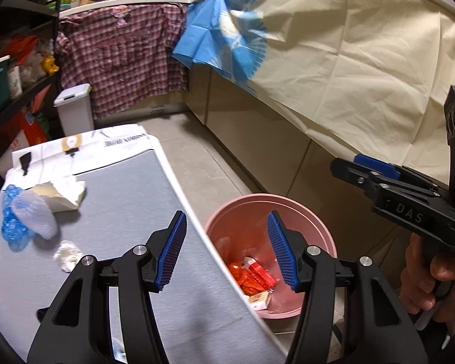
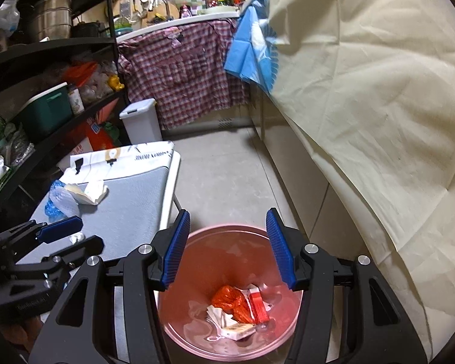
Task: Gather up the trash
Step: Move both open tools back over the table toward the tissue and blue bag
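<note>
Both my grippers are spread and empty: the right gripper (image 2: 227, 248) hangs over the pink bin (image 2: 298, 309). Next I take the left gripper (image 1: 227, 250) to the crumpled white wad (image 1: 66, 255) near the table's (image 1: 130, 212) left edge, straddling it squarely before pinching.

Grey tabletop (image 1: 130, 212) with scraps on it, pink bin (image 2: 179, 330) on the tiled floor (image 2: 224, 163) beside it.

At the far end of the tabletop lies a printed white bag (image 1: 85, 148), flat. Nearer, along the left side, sit a crumpled cream paper wrapper (image 1: 60, 194), a blue plastic cover (image 1: 12, 227) with a translucent white one (image 1: 35, 215) on top, and a small wad of clear film (image 1: 66, 254) set apart. A white lidded bin (image 2: 142, 119) stands on the floor further back.
</note>
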### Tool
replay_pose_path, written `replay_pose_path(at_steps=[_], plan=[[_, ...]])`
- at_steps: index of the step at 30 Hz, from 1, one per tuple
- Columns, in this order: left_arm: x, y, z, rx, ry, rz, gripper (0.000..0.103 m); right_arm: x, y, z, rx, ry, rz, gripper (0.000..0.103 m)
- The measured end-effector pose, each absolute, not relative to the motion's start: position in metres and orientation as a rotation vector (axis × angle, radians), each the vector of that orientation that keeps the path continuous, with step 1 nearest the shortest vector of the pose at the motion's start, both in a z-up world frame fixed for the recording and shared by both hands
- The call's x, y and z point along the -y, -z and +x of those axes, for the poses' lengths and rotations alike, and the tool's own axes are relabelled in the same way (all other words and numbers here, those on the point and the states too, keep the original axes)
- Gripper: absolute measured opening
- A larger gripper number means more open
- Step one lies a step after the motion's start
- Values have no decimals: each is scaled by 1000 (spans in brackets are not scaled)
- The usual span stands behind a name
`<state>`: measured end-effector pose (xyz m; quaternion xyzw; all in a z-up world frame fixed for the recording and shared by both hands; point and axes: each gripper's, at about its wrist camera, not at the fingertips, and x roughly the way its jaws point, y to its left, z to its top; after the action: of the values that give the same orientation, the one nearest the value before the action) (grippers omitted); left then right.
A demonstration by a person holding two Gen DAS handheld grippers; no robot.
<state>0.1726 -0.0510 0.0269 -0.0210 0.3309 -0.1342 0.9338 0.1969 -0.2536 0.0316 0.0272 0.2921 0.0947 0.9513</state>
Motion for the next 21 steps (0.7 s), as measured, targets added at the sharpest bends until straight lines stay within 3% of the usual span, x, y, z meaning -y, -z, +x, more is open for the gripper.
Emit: replay_pose_path(at_steps=[16,19,21], plan=[[-54,-47,151,-617,122,-106,53,187,-43,184,-538,-338,28,44],[-73,-49,150,-610,98,-122,52,172,-45,186,-528,-373,37,34],[-87,-51,150,-606,77,-129,46,156,-44,188,-524,-409,40,28]])
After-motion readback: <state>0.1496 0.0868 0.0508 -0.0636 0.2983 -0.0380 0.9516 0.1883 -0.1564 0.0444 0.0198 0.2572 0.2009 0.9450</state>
